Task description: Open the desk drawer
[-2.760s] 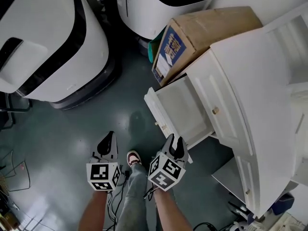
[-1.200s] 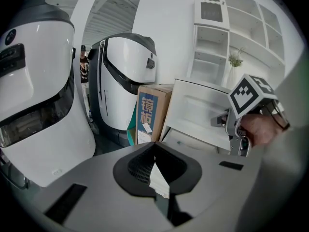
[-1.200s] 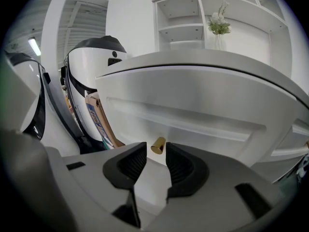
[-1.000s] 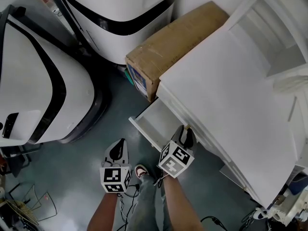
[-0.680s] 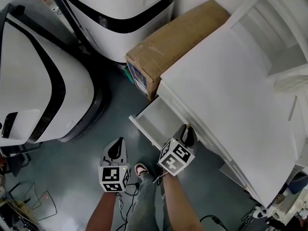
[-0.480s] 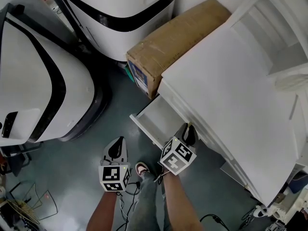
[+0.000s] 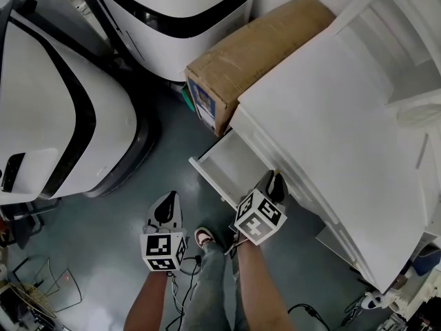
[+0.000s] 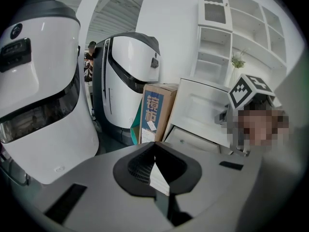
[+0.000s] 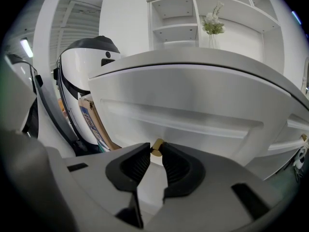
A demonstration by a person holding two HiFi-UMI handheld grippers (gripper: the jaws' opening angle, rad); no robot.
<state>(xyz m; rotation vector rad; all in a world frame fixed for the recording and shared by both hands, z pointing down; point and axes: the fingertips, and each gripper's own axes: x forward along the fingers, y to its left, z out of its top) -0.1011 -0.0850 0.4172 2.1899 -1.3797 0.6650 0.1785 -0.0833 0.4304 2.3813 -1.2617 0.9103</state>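
The white desk point(image 7: 324, 116) fills the right of the head view, and its left drawer point(image 7: 207, 169) stands pulled out. My right gripper point(image 7: 275, 183) is up against the desk front, just right of that open drawer. In the right gripper view its jaws point(image 9: 155, 151) are closing, with their tips on either side of a small brass knob point(image 9: 157, 147) on a closed drawer front point(image 9: 193, 124). Both tips touch the knob. My left gripper point(image 7: 166, 207) hangs over the floor, left of the desk. Its jaws point(image 8: 154, 146) meet at the tips and hold nothing.
A cardboard box point(image 7: 262, 47) leans against the desk's far left side. Two large white machines with black trim point(image 7: 48, 116) point(image 7: 172, 5) stand to the left and behind. The person's shoe point(image 7: 204, 237) rests on the dark floor between the grippers. Shelves rise above the desk point(image 9: 178, 18).
Since the earliest frame my right gripper has gone from in front of the open drawer up to the desk front. Over the last second both grippers hardly moved; the view shifted slightly.
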